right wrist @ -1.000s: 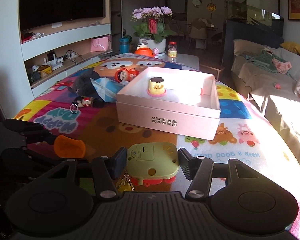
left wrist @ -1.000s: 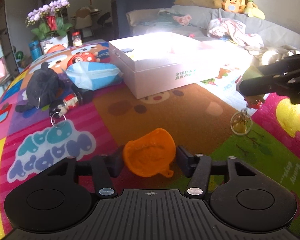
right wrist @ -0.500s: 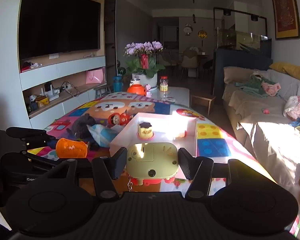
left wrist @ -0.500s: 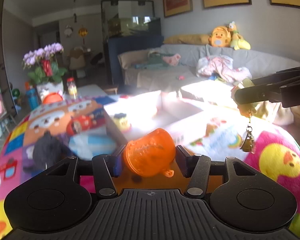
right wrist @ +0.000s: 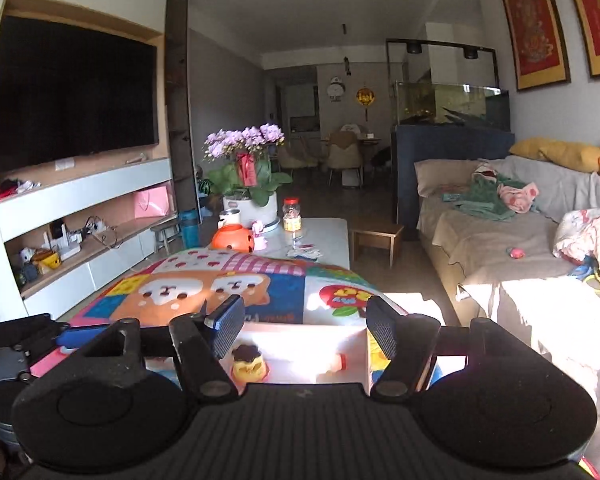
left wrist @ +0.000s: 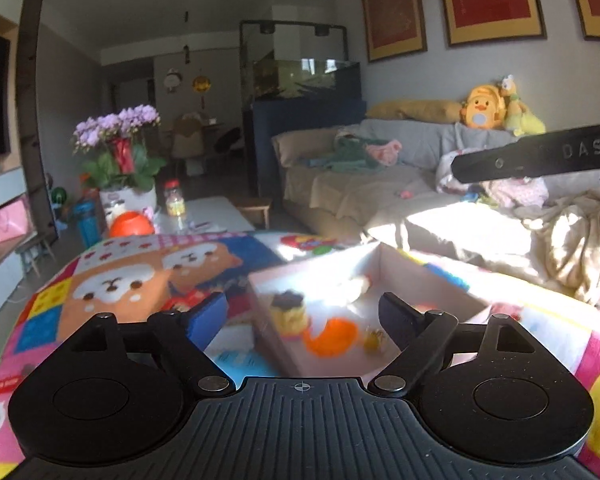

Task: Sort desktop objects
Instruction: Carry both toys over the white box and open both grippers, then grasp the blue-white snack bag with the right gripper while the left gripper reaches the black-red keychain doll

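left gripper [left wrist: 302, 312] is up over the box [left wrist: 436, 276], jaws spreading with nothing pinched between them. the orange toy [left wrist: 332, 336] is below it, down inside the box, blurry, with a small yellowish bit [left wrist: 374, 338] just beside it that i can't make out. a little yellow pudding toy [left wrist: 288, 314] with a dark top is in there too, toward the left wall.

right gripper [right wrist: 304, 330] is also above the box [right wrist: 300, 330], jaws going wider, nothing gripped. through its gap you see the same pudding toy [right wrist: 249, 364] on the box floor and a small pale thing with a red end [right wrist: 336, 362] further right. the other gripper's fingers poke in at the left edge of that view.

box stands on a loud cartoon mat [right wrist: 188, 292], bear faces, red flower patch, coloured blocks, and sun hits the right side hard.

past the mat there's a white table [right wrist: 328, 236] with an orange round thing [right wrist: 233, 238], a jar with a red lid [right wrist: 292, 214] and a pot of purple orchids [right wrist: 246, 160]. left wall has a big dark tv [right wrist: 72, 96] over shelves with cables and a pink bag. right side is a sofa [right wrist: 500, 240] under a grey throw with clothes dumped on it and a yellow duck plush [left wrist: 482, 110]. red framed pictures [left wrist: 392, 4] above, and a fish tank [right wrist: 452, 104] and a dining area at the back.
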Demonstrator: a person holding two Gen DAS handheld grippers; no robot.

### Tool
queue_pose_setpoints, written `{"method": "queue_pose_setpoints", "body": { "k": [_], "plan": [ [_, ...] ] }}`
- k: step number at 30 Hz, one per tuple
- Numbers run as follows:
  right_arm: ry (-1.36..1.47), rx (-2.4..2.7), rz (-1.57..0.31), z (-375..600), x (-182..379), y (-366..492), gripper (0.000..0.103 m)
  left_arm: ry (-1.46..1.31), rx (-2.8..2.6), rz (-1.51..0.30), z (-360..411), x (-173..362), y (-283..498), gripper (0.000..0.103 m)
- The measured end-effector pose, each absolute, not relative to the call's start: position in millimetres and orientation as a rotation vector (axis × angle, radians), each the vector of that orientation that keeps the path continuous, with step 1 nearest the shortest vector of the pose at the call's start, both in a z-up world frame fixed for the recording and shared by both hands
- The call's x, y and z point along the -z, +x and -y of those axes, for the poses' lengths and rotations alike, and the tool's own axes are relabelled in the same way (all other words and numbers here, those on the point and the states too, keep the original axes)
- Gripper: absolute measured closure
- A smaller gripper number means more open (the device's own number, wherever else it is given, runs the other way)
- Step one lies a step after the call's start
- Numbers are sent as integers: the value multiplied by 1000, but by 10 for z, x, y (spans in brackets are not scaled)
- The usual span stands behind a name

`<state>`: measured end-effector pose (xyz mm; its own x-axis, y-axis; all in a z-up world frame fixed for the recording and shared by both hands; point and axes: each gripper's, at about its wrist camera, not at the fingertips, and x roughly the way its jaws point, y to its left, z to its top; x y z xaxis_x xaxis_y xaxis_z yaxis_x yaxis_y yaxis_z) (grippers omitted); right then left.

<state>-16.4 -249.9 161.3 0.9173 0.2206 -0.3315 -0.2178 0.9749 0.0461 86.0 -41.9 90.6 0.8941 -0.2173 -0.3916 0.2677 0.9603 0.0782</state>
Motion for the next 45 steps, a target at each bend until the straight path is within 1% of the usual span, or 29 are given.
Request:
{"method": "queue_pose_setpoints", "body": {
  "k": [4, 6, 8, 9, 14, 18, 25, 29, 30, 31, 32, 34, 41, 43, 45],
  "plan": [
    [-113, -251, -377, 2173, -1290, -229, 35, 122, 164, -525, 39, -457, 702, 15],
    [-198, -287, -380, 1939, -1169, -276, 35, 113, 120, -561, -150, -310, 638, 15],
    [-302, -338, -370, 1668, -1079, -329, 35, 108, 55, -568, -347, -249, 587, 11],
    [-359, -361, -361, 1516, -1037, -360, 35, 96, 13, -563, -444, -222, 583, 8],
    [-531, -478, -385, 747, -852, -245, 35, 18, -69, -602, -740, -108, 633, 8],
    [-643, -491, -452, 287, -640, 35, 36, -44, -76, -577, -797, -131, 576, 6],
    [-539, -466, -663, -41, -462, 727, 36, -89, -73, -592, -835, -115, 602, 6],
    [-483, -447, -727, -94, -365, 957, 35, -90, -75, -595, -823, -113, 596, 6],
    [-462, -443, -743, -76, -366, 986, 37, -90, -75, -595, -821, -110, 596, 6],
    [-437, -443, -752, -49, -380, 994, 41, -89, -76, -597, -818, -109, 597, 6],
    [-417, -450, -757, -17, -404, 974, 43, -89, -74, -601, -816, -108, 598, 6],
    [-372, -496, -778, 63, -460, 876, 50, -93, -61, -616, -822, -102, 616, 6],
    [-298, -621, -814, 396, -527, 311, 51, -88, -39, -616, -802, -96, 596, 6],
    [-257, -640, -827, 550, -550, 146, 52, -77, -6, -621, -784, -93, 594, 3],
    [-210, -662, -842, 725, -567, -16, 52, -67, 14, -619, -769, -92, 596, 3]
  ]
}}
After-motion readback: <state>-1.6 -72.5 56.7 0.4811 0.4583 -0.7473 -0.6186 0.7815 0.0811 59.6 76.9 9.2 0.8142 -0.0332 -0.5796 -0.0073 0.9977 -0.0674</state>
